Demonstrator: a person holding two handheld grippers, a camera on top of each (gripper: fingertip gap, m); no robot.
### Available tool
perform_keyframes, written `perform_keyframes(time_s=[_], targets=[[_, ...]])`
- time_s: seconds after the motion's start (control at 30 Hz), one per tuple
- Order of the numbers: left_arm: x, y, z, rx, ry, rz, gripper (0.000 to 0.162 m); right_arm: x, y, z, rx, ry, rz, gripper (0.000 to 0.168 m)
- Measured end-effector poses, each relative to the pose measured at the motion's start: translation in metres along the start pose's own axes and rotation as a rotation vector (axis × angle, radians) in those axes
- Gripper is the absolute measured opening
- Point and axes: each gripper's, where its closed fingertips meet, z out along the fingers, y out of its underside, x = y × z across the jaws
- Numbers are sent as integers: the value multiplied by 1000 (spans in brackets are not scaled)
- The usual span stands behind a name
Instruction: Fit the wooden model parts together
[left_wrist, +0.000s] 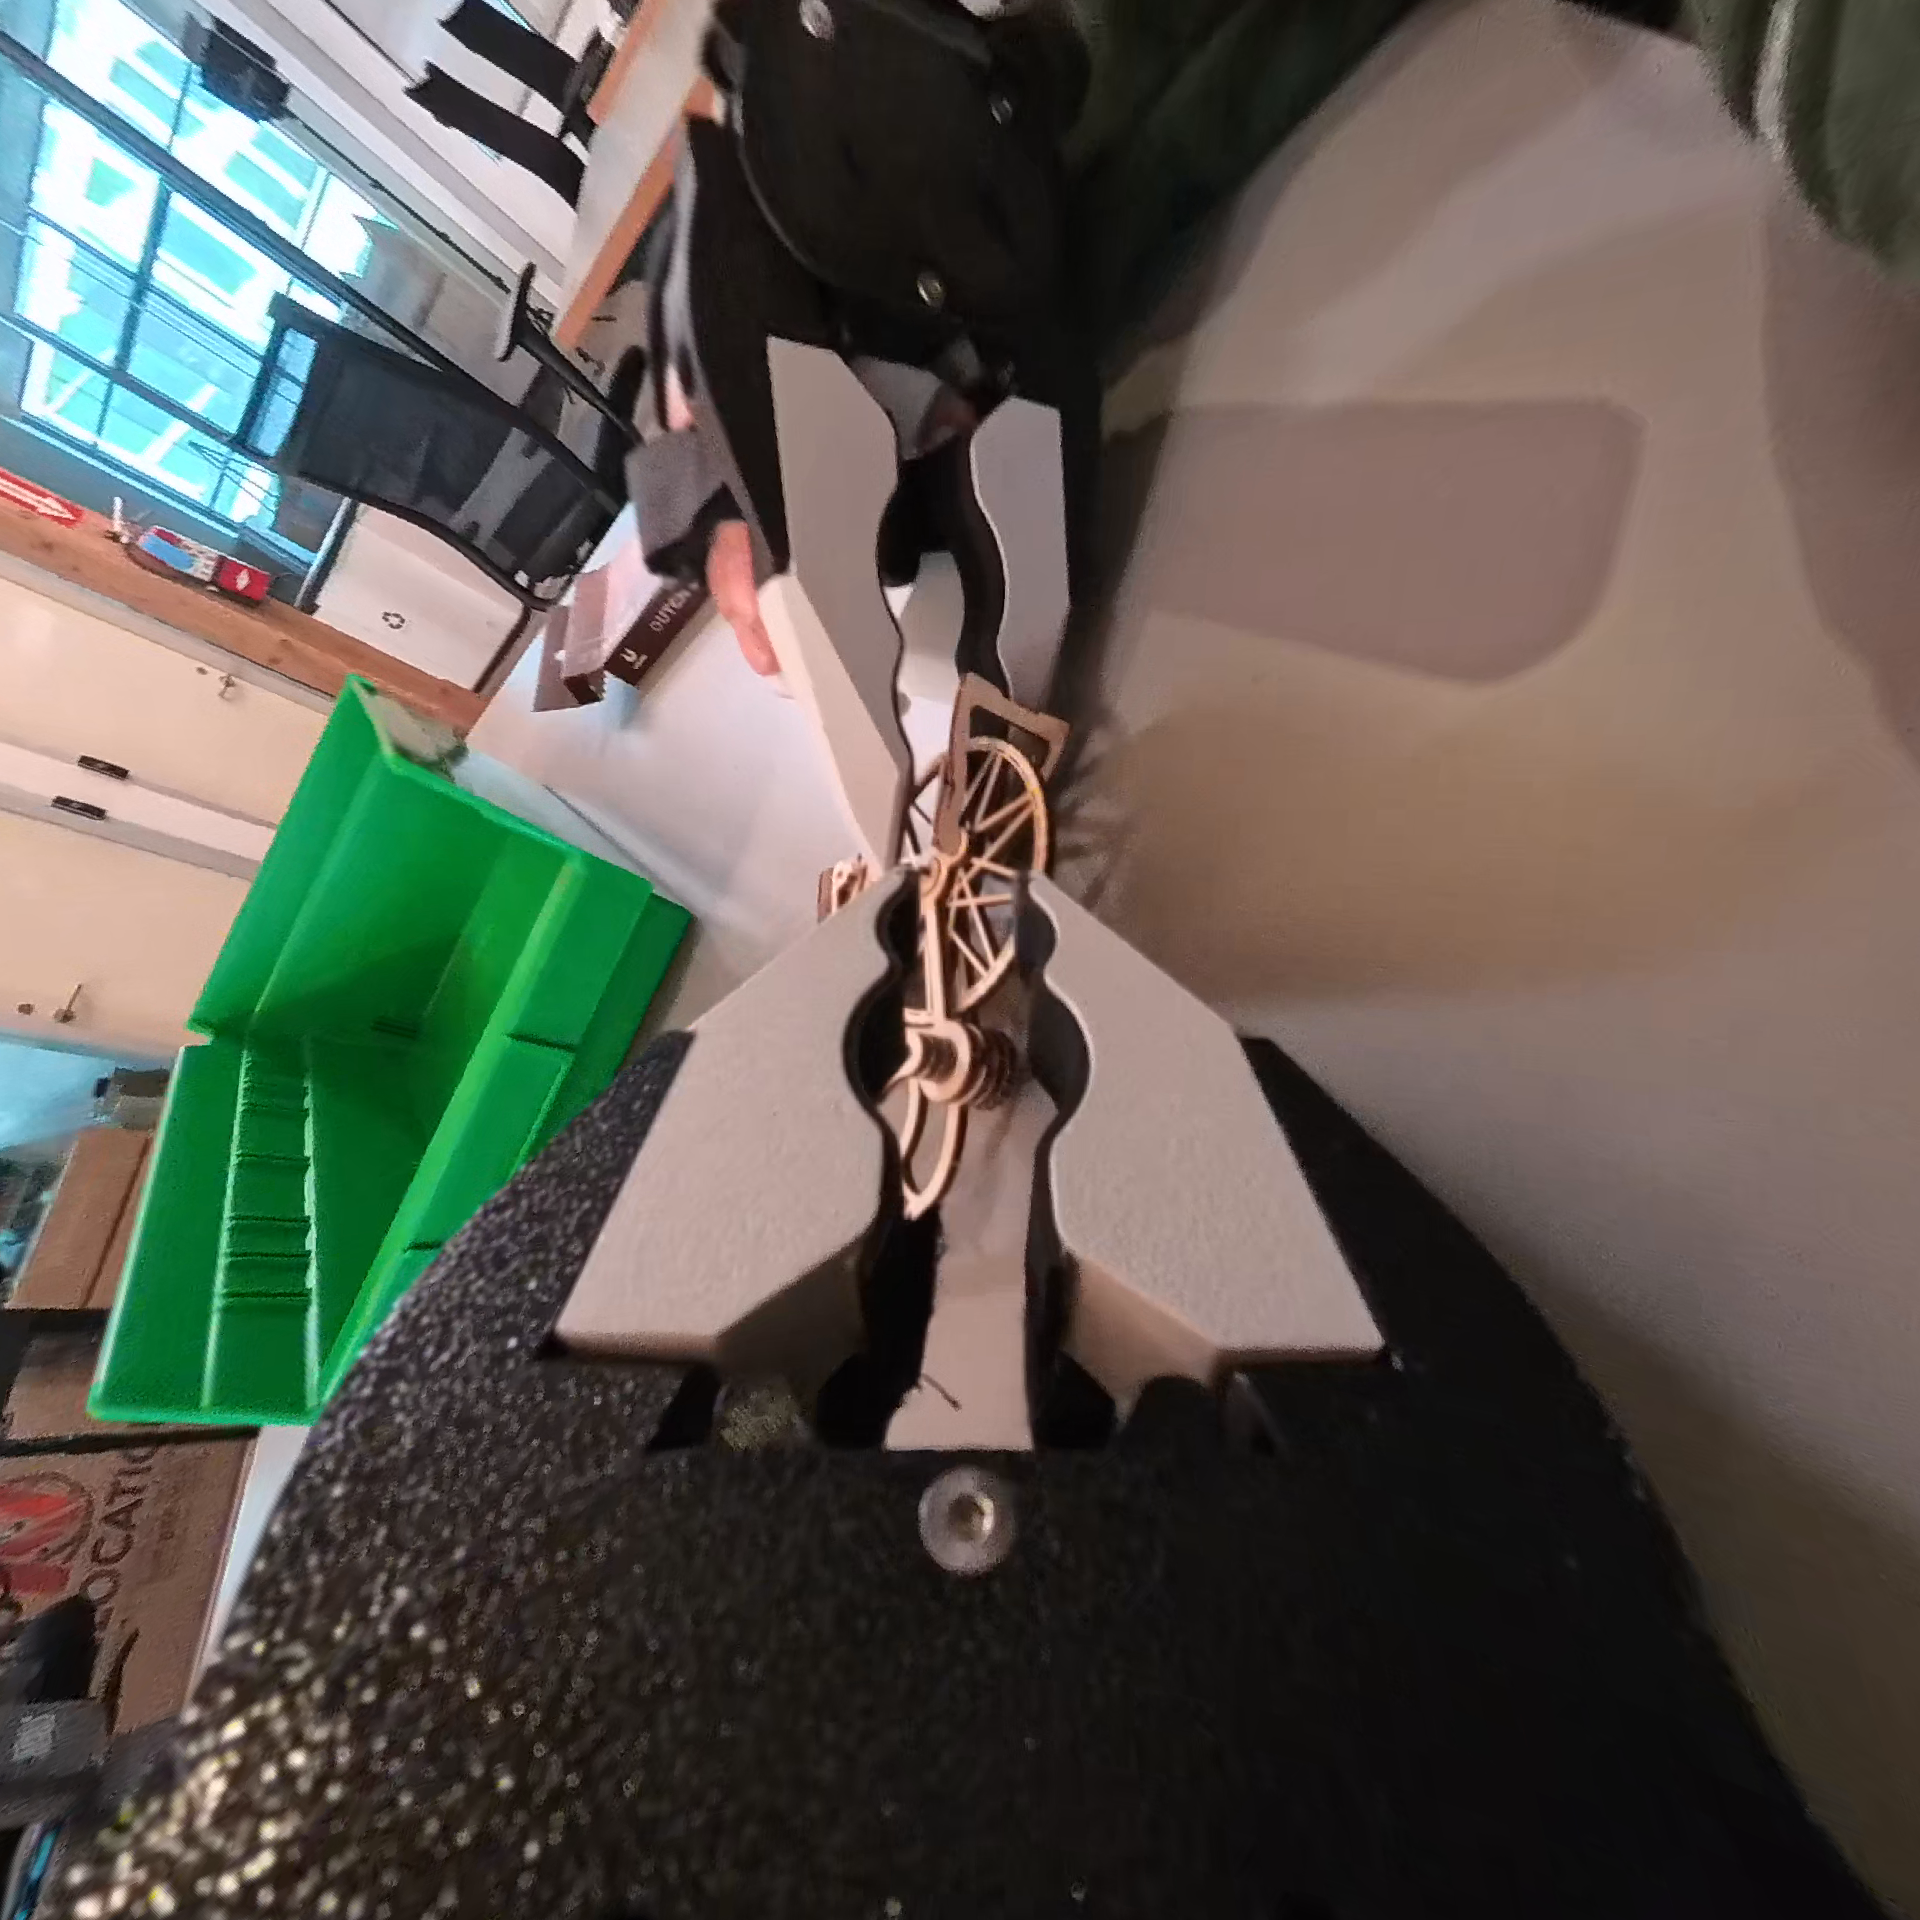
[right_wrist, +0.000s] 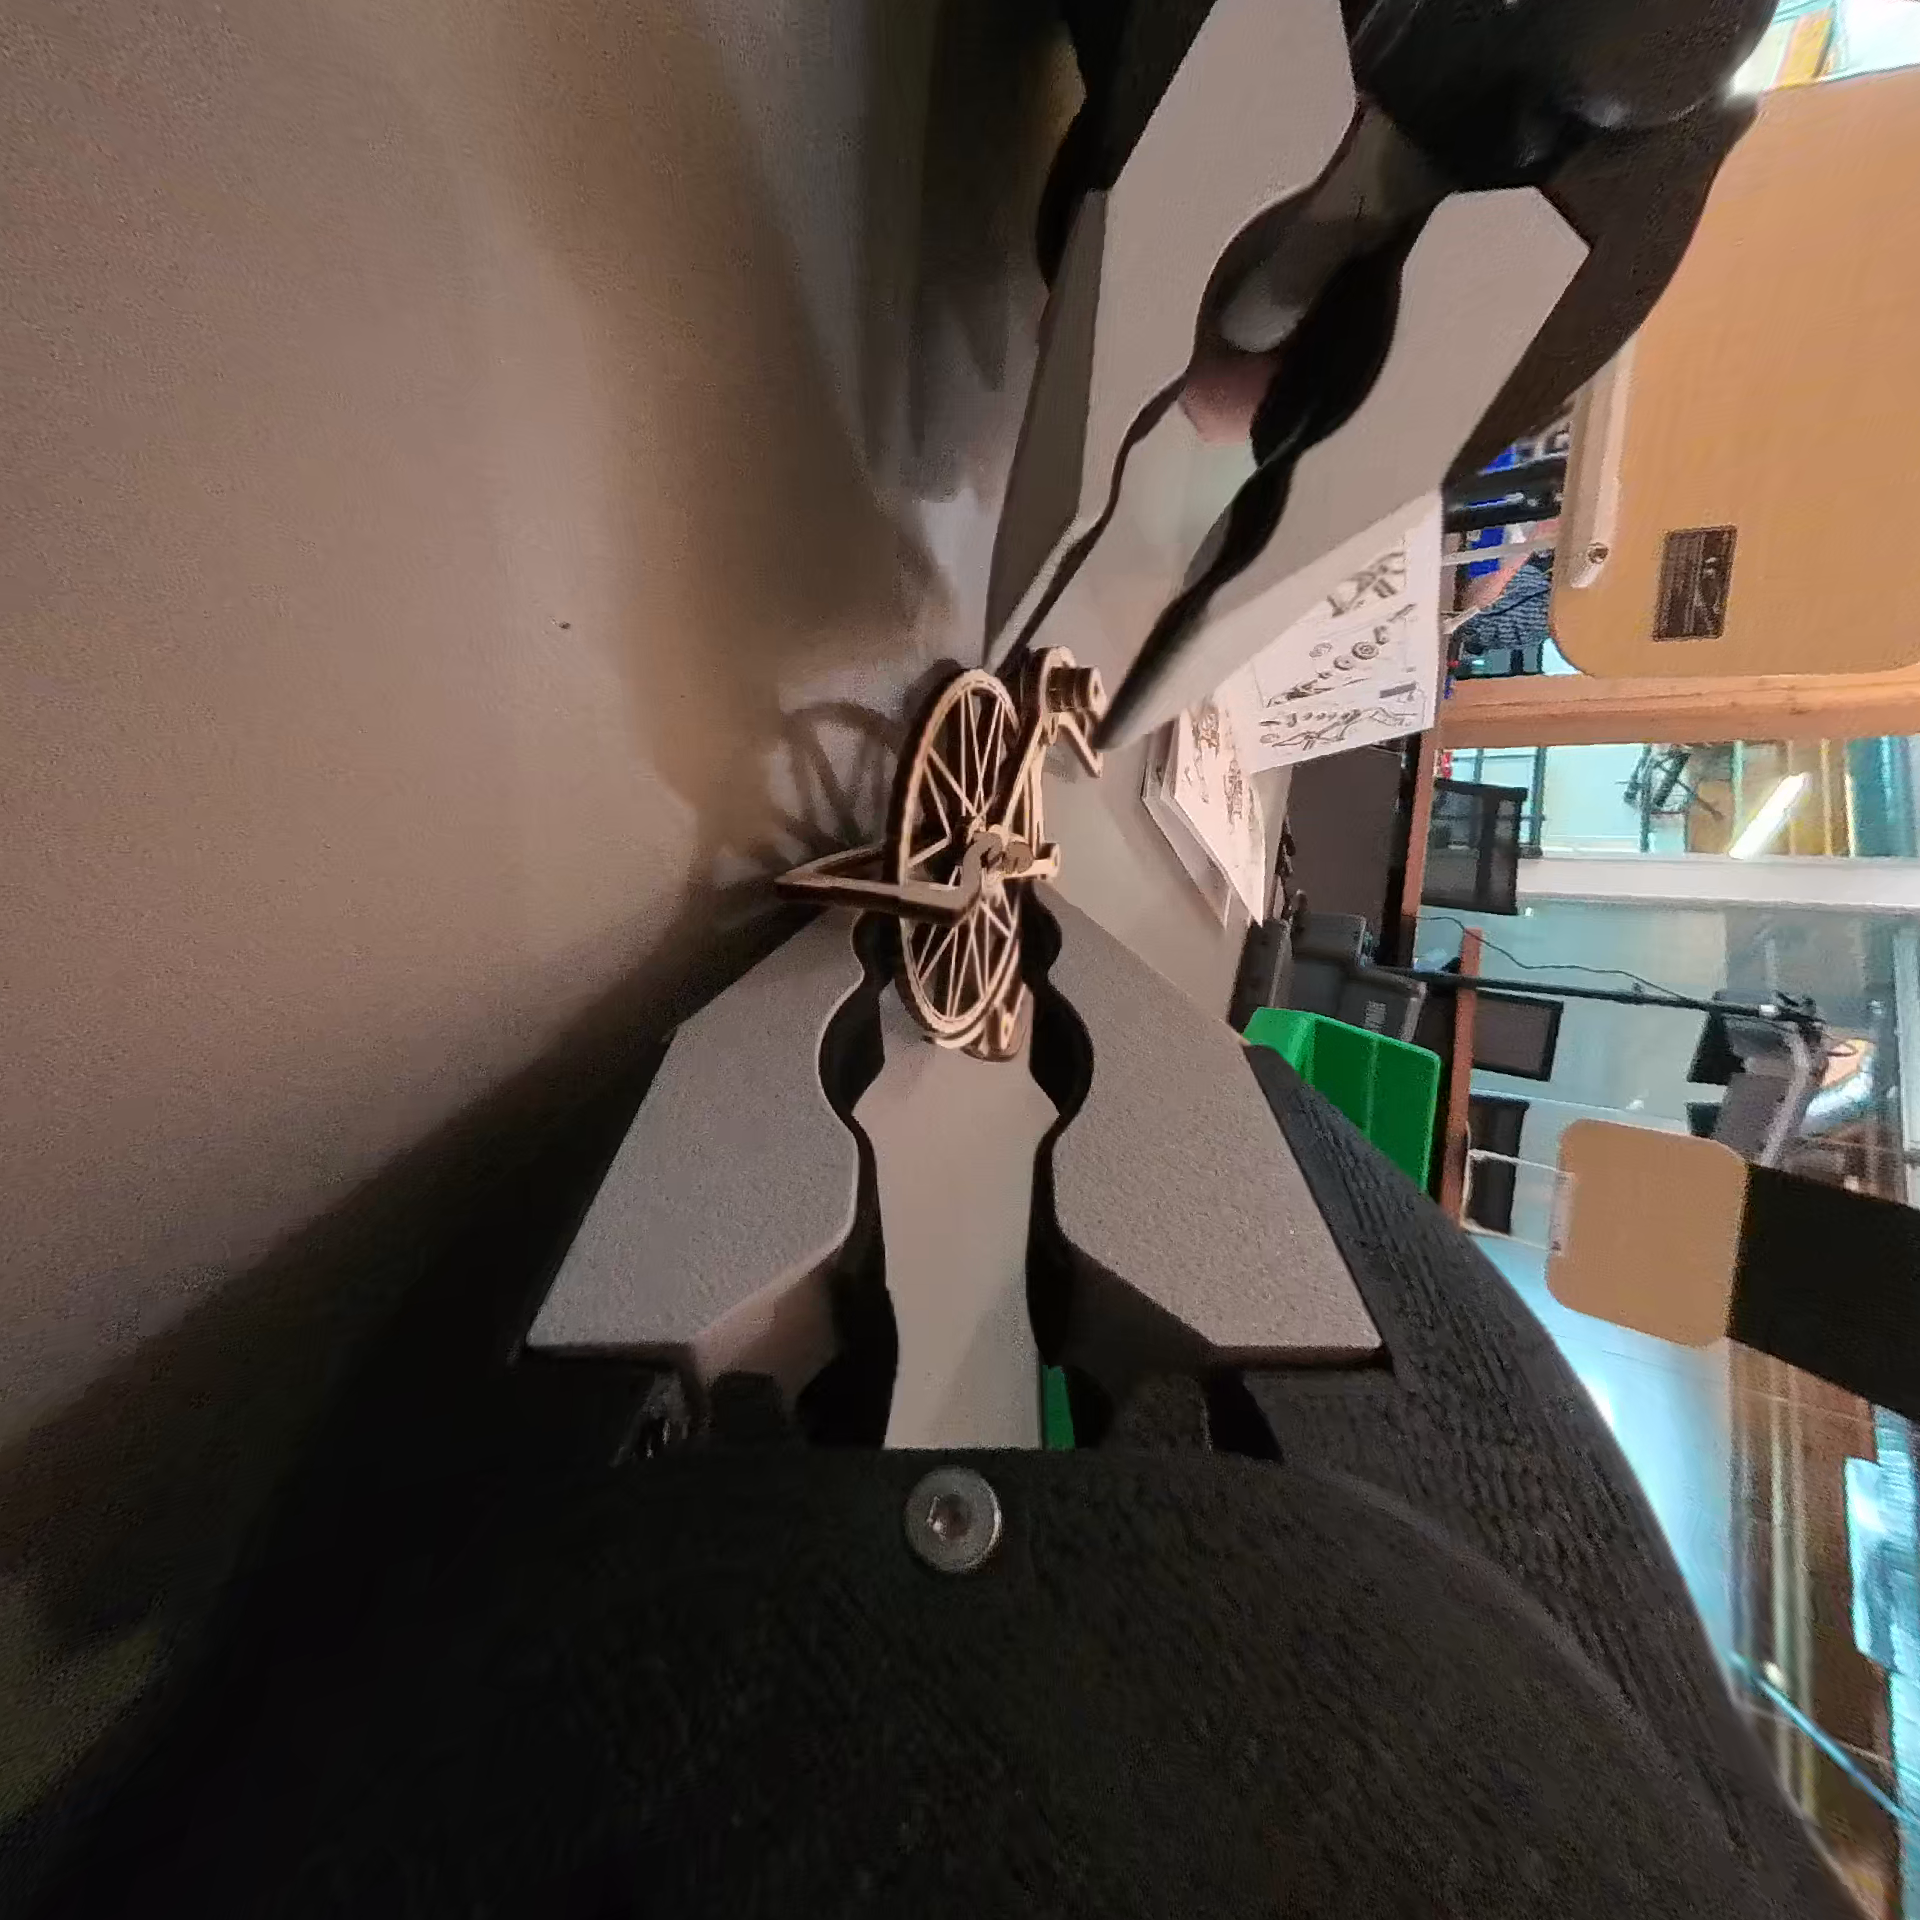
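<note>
Wooden wheel assembly (left_wrist: 940, 1039) clamped by left gripper (left_wrist: 961, 883); right gripper (right_wrist: 961, 925) pinching spoked wheel (right_wrist: 966, 862); instruction sheets (right_wrist: 1340, 665) only right view.

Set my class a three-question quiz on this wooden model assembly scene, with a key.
1. True or false: the wheel has spokes.
2. The bin is: A red, B green, C blue.
3. Fill in: the left gripper and the right gripper are both shut on the ____.
Key: 1 true; 2 B; 3 model.
</note>
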Motion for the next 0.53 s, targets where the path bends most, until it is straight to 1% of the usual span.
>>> perform_keyframes(time_s=[0.07,0.2,0.37,0.4,0.47,0.53], targets=[[2,2,1,-10,13,8,12,0,3,-5,-5,-11,-11,26],[3,-1,0,9,23,-10,12,4,14,-18,-43,-31,11,44],[3,-12,-5,71,8,18,14,8,34,-31,-143,-16,17,57],[3,-16,-6,90,-2,31,14,12,41,-34,-173,8,18,57],[2,-19,-6,102,-21,35,9,23,53,-42,-207,80,33,57],[2,-21,-3,101,-22,11,7,39,57,-50,-158,185,116,56]])
